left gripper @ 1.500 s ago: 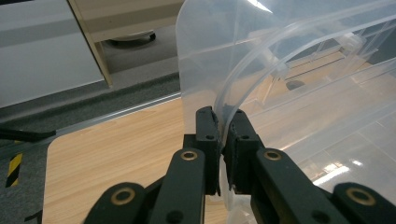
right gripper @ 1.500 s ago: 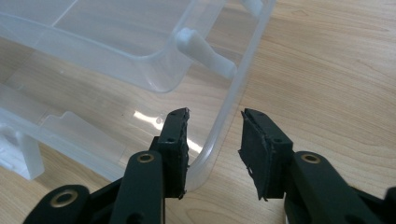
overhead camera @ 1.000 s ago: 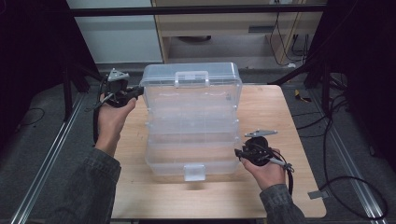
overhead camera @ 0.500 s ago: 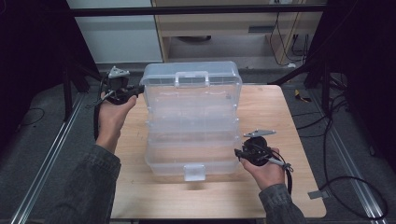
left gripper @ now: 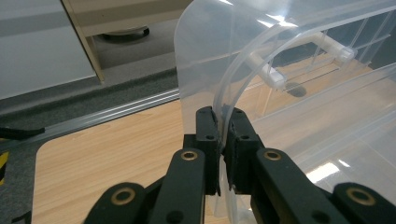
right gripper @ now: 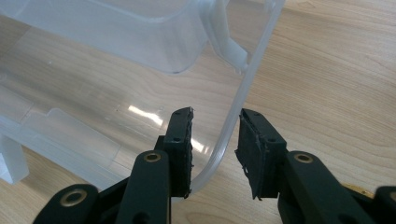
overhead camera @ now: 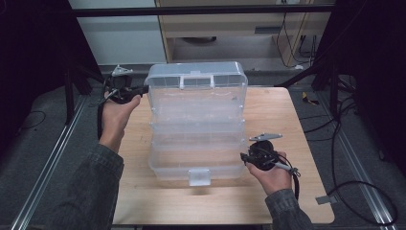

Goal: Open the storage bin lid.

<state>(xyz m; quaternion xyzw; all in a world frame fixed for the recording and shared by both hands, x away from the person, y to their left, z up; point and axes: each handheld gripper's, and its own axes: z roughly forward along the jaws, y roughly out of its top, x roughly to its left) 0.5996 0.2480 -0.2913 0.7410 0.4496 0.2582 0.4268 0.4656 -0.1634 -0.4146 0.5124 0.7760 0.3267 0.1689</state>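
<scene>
High view: the clear, light, slippery plastic tiered box (overhead camera: 196,129) flexes; left tongs (overhead camera: 143,89) pinch its rim, right tongs (overhead camera: 245,157) gape astride the edge.

A wooden bench (overhead camera: 287,115) stands on grey carpet (overhead camera: 43,148). Beyond it sit a white cabinet (overhead camera: 124,33) and a wooden drawer unit (overhead camera: 230,24). Black cables (overhead camera: 344,158) trail right.

surface: wooden table (overhead camera: 297,120) | on it: clear plastic box (overhead camera: 196,124)
</scene>
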